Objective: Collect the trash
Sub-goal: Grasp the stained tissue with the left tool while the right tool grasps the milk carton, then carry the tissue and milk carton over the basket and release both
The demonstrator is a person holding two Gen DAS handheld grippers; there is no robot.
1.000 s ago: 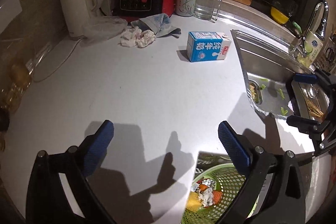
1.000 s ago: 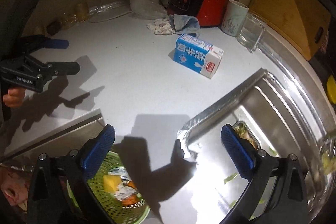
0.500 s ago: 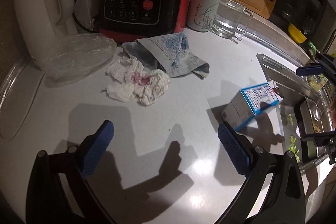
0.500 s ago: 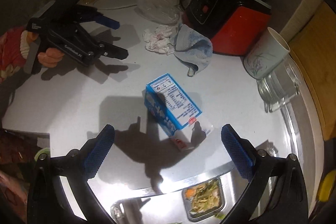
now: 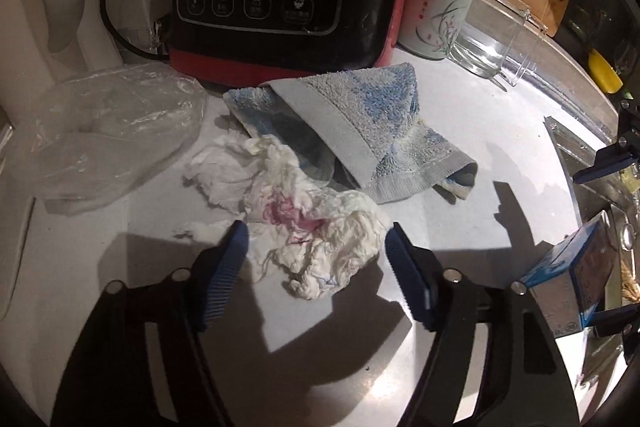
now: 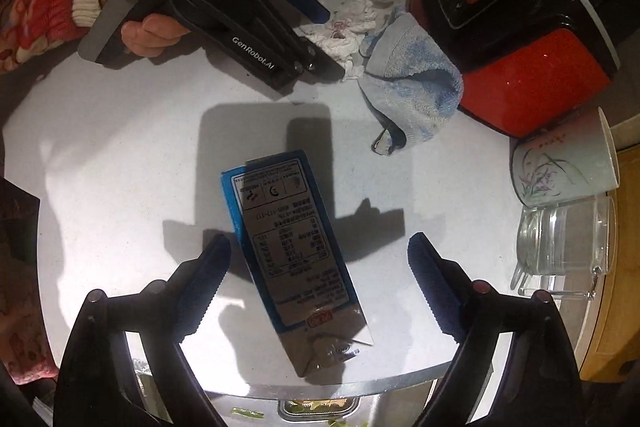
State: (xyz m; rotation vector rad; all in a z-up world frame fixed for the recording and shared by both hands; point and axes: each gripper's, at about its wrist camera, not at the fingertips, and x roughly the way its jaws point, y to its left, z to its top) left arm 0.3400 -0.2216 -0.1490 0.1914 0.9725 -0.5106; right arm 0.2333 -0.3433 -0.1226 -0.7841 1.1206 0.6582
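White crumpled tissue (image 5: 292, 223), stained pink, lies on the surface (image 5: 460, 211) against the blue towel (image 5: 360, 123). The left gripper (image 5: 316, 247) straddles it, fingers narrowing but not yet pinching. The right gripper (image 6: 320, 255) brackets the blue milk carton (image 6: 292, 255), also closing, clear of its sides. Best to bite the tissue's bulk, avoid the towel, and square up across the carton's narrow faces.

The blue towel (image 5: 360, 123) hides part of the crumpled tissue (image 5: 304, 227). The sink (image 6: 304, 409) is cut off at the bottom edge. The carton's (image 6: 288, 247) small print is unreadable.
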